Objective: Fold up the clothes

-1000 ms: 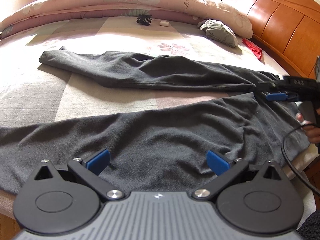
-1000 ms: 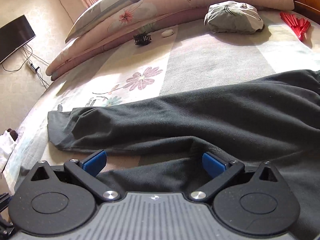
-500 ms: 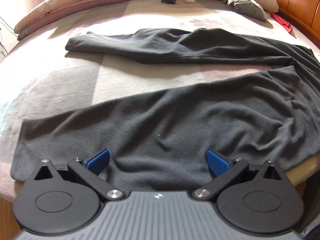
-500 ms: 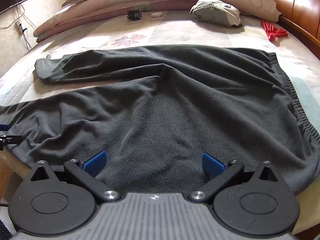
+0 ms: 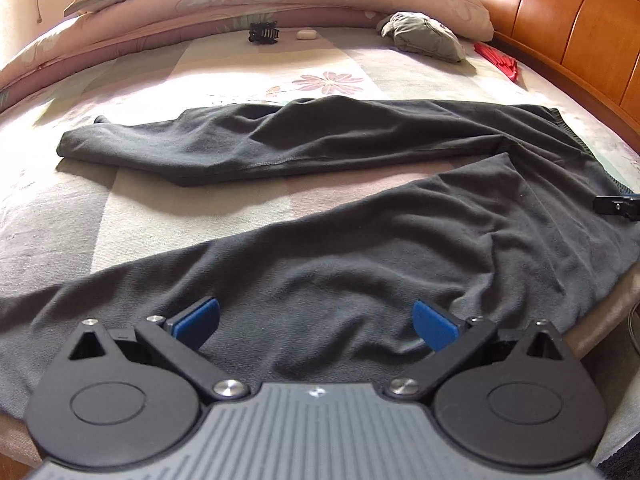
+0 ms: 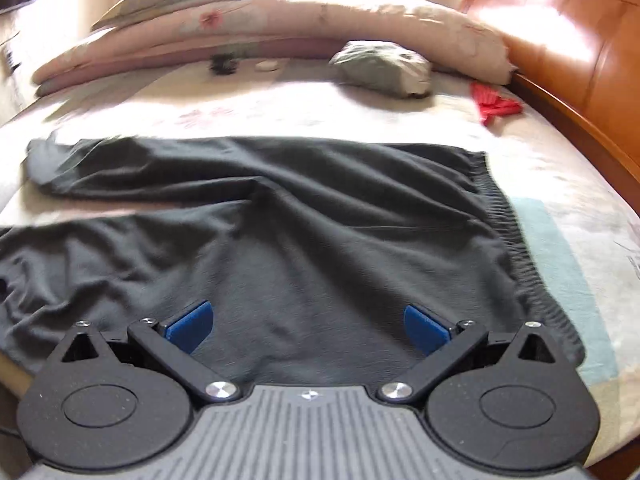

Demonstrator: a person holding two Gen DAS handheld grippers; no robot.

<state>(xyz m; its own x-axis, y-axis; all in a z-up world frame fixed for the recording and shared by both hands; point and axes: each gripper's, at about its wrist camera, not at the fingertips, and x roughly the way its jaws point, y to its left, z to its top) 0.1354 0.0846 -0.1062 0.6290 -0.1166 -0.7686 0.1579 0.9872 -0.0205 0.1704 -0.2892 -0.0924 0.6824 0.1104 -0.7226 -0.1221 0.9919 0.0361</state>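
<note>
Dark grey trousers (image 5: 360,240) lie spread flat on the bed, legs apart and pointing left, ribbed waistband (image 6: 516,240) at the right. My left gripper (image 5: 316,322) hovers open over the near leg, blue pads wide apart with nothing between them. My right gripper (image 6: 306,326) is open too, above the seat of the trousers (image 6: 320,248) near the waistband. In the left wrist view the tip of the right gripper (image 5: 616,205) shows at the right edge by the waistband.
A folded quilt and pillow (image 5: 240,0) line the far side. A wooden headboard (image 5: 560,20) runs along the right. On the bedsheet lie a grey-green bundle (image 5: 424,38), a red item (image 5: 498,62), a black clip (image 5: 262,34) and a small white object (image 5: 306,34).
Both grippers stayed open while their views swung over the trousers. The right one drew back from the crotch to the near edge by the waistband; the left shifted along the near leg.
</note>
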